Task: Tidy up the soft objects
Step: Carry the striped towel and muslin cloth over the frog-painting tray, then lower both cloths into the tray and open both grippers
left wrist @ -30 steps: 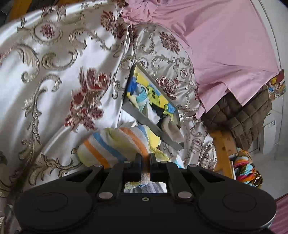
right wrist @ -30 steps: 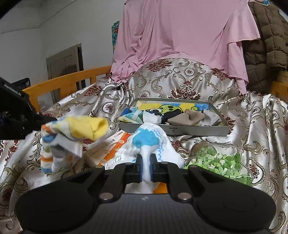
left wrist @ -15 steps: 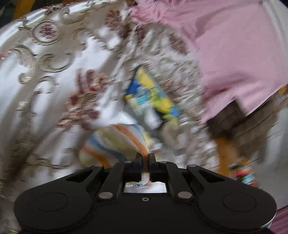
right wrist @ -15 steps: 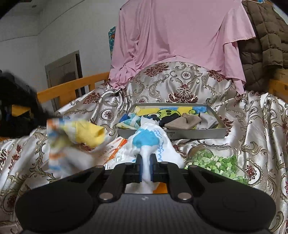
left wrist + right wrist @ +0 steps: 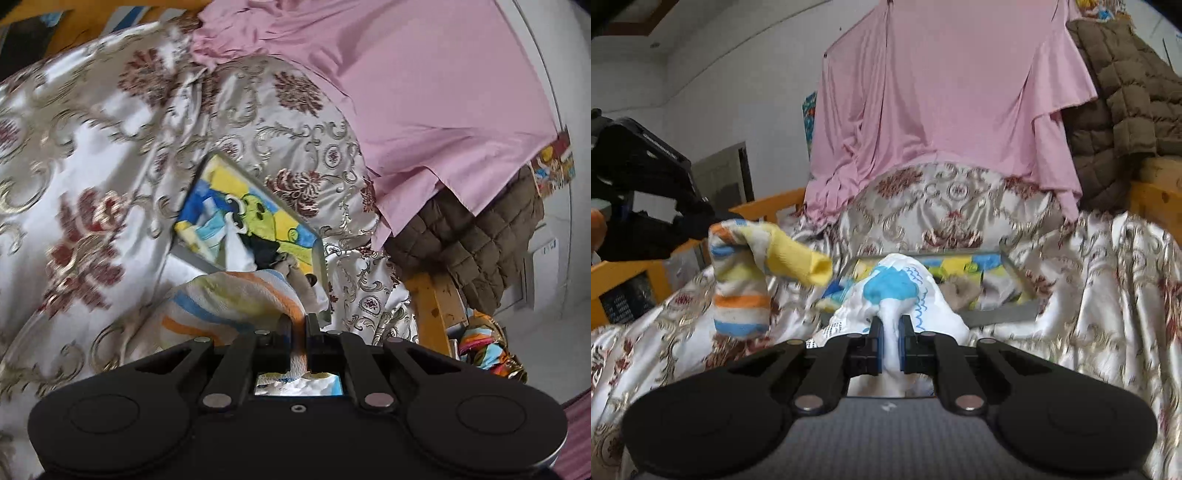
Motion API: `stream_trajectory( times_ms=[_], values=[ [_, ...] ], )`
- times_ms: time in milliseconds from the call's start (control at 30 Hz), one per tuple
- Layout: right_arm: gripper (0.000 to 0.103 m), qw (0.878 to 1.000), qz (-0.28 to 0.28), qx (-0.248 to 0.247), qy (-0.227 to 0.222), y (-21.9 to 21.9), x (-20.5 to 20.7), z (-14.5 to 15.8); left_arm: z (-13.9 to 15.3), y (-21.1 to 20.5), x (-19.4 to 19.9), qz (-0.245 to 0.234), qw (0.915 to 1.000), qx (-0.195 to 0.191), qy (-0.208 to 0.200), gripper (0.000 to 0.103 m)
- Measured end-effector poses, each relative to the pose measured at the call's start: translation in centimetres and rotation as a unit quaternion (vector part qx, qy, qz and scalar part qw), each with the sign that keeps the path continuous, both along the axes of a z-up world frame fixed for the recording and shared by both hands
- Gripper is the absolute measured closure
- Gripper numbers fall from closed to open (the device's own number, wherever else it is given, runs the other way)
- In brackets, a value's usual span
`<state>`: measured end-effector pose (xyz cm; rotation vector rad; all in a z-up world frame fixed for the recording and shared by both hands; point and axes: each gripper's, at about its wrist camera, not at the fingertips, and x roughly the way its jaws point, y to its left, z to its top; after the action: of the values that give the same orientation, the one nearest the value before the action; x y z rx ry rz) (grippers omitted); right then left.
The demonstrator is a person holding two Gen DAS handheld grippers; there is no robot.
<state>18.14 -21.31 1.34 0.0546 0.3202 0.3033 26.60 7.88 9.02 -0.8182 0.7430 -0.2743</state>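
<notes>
Left hand-held gripper (image 5: 298,325): pinching the striped sock (image 5: 229,299), held above the bedspread (image 5: 74,177).
Right hand-held gripper (image 5: 890,332): clamped on a white cloth (image 5: 897,291) with a blue patch.
Tray (image 5: 320,258): at 12 o'clock from both grippers, socks inside.
Right view only: sock's yellow cuff (image 5: 798,258) pointing to 3 o'clock; wall; door.
Left view only: tray's cartoon lining (image 5: 255,214).
Backdrop: pink cloth (image 5: 942,103), brown quilted jacket (image 5: 1123,110).

Striped sock (image 5: 746,280), white with orange, blue and yellow bands and a yellow cuff, hung bent, clear of the bedspread. White cloth (image 5: 901,295) with blue print was bunched, raised before the grey tray (image 5: 317,258) holding more cloths.
</notes>
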Motion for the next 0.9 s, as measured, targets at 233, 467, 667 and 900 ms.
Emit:
stream_trajectory(
  times_ms=[233, 467, 667, 900],
  values=[
    [0.094, 0.999, -0.014, 0.016, -0.026, -2.9, 5.4, 2.3, 0.1, -4.0, 5.6, -0.023, 0.999, 0.033, -0.018, 0.097],
    [0.094, 0.999, -0.027, 0.004, -0.037, -4.6, 13.4, 4.6, -0.5, -8.1, 12.5, -0.051, 0.9952, 0.074, -0.039, 0.097],
    [0.094, 0.999, -0.043, -0.005, -0.013, -4.8, 21.6, 5.2, -1.6, -10.3, 18.7, -0.053, 0.9892, 0.117, -0.07, 0.097],
    [0.094, 0.997, -0.062, -0.002, 0.039, -5.1, 28.9, 3.1, -3.8, -11.8, 24.4, -0.042, 0.9814, 0.156, -0.103, 0.097]
  ],
)
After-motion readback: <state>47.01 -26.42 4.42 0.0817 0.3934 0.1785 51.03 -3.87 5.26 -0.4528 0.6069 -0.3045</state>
